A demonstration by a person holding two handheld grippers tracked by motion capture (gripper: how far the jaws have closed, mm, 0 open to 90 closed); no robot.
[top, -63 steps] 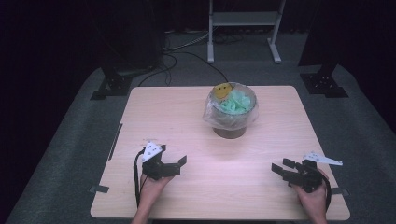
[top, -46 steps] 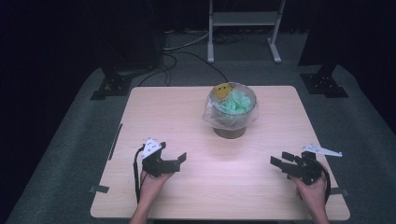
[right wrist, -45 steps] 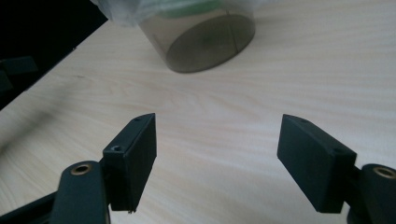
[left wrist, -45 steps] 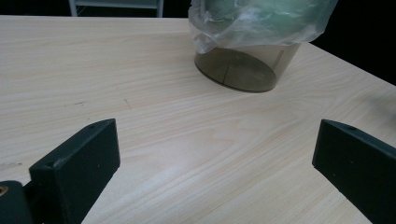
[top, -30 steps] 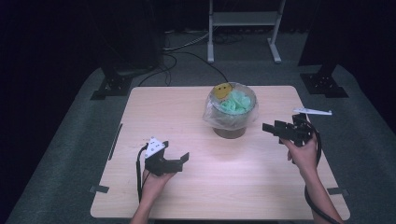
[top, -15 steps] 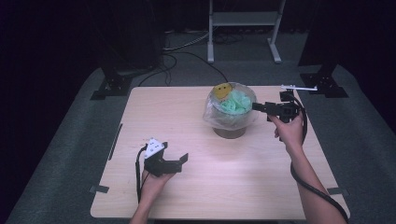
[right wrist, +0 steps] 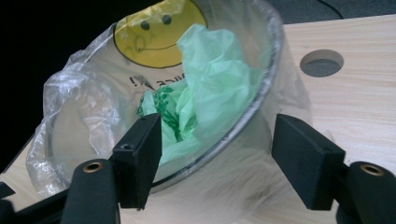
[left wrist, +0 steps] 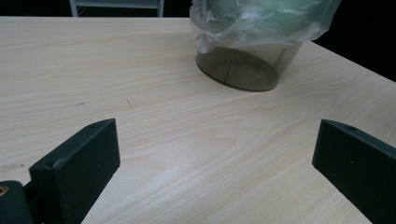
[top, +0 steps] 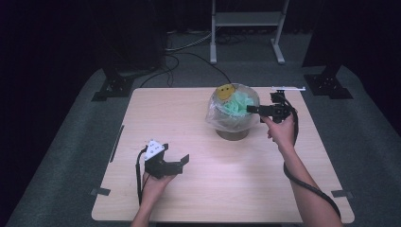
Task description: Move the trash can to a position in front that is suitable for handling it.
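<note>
At the bin (top: pixel 232 124) rim, the right gripper (right wrist: pixel 217 140), closing but not yet pinching, should straddle the bag liner (right wrist: pixel 84 107) squarely; the left gripper (top: pixel 177 162) rests open.

Round dark container (top: pixel 231 131) upright mid-table, lined with clear smiley-printed plastic bag (right wrist: pixel 154 28), holding crumpled green bag (right wrist: pixel 210 88)

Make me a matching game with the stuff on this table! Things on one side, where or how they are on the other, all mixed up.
Things:
1. green bag
2. smiley face
3. left hand-held gripper
4. right hand-held gripper

Places or states:
A. at the bin's rim
B. crumpled inside the bin
C. low over bare table, open
D. yellow print on the clear liner

Pairs: 1-B, 2-D, 3-C, 4-A
</note>
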